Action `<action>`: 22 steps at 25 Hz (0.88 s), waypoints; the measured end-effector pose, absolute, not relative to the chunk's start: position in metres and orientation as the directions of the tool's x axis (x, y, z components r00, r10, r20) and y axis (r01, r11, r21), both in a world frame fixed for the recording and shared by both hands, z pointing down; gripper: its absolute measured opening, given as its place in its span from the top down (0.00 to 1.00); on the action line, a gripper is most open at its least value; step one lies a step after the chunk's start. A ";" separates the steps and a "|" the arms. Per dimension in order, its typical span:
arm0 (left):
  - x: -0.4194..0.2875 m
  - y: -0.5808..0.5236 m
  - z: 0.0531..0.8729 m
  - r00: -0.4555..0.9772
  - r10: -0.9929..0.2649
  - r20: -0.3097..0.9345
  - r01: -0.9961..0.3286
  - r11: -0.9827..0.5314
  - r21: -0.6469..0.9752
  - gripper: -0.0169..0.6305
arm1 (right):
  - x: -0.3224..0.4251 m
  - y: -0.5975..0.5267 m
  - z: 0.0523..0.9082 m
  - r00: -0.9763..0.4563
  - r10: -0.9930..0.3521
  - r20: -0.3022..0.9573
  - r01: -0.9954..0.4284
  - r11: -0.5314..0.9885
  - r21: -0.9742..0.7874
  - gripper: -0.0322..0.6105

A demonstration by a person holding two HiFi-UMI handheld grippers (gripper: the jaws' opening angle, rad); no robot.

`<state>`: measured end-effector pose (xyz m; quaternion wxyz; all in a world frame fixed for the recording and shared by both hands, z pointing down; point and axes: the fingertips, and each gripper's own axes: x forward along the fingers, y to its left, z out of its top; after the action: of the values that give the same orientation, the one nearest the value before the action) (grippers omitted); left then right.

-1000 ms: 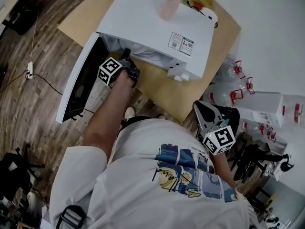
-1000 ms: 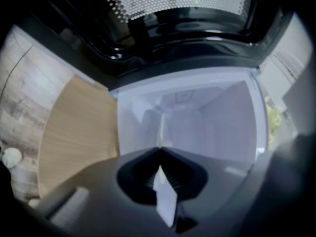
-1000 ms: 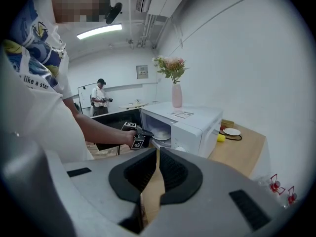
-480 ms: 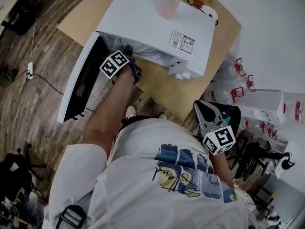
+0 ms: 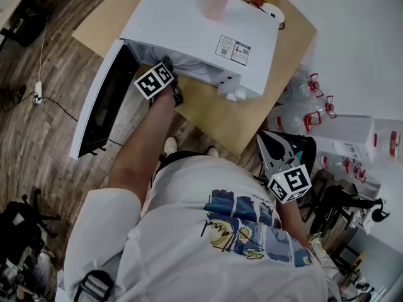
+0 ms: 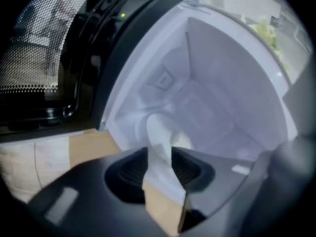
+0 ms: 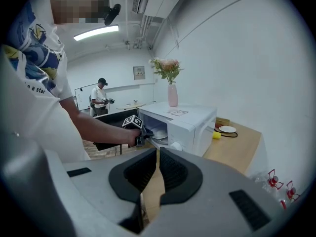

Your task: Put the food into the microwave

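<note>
The white microwave (image 5: 201,27) stands on a wooden table (image 5: 208,115) with its door (image 5: 101,106) swung open to the left. My left gripper (image 5: 169,69) reaches into the cavity (image 6: 222,98). Its jaws are opening, and a white plate (image 6: 159,127) lies on the cavity floor with its rim in the gap at the fingertips, pads not pressing it. In the right gripper view the plate (image 7: 159,133) sits inside the microwave (image 7: 190,120) just beyond the left gripper (image 7: 143,135). My right gripper (image 5: 267,145) hangs back off the table's near corner, shut on nothing.
A pink vase (image 5: 215,2) with flowers stands on the microwave. A small plate (image 7: 227,129) and a yellow thing (image 7: 216,135) lie on the table's far side. Water bottles (image 5: 302,115) and a white box (image 5: 352,140) stand on the floor right. Another person (image 7: 101,98) stands far back.
My left gripper has rolled at the microwave's mouth, so its marker cube now faces up. The hand stayed in place. The right gripper has not moved.
</note>
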<state>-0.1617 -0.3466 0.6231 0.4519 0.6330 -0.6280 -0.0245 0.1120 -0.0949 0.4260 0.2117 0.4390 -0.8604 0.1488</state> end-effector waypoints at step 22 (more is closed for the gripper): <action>-0.143 -0.237 0.587 0.209 -0.815 0.541 -0.853 0.118 0.508 0.85 | 0.134 -0.089 0.433 -0.682 -0.588 0.435 -0.687 0.718 -0.108 0.93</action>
<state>-0.1432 -0.2374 0.5875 0.4053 0.6636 -0.6284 0.0235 0.1338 -0.0885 0.4332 0.1883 0.3512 -0.9076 0.1323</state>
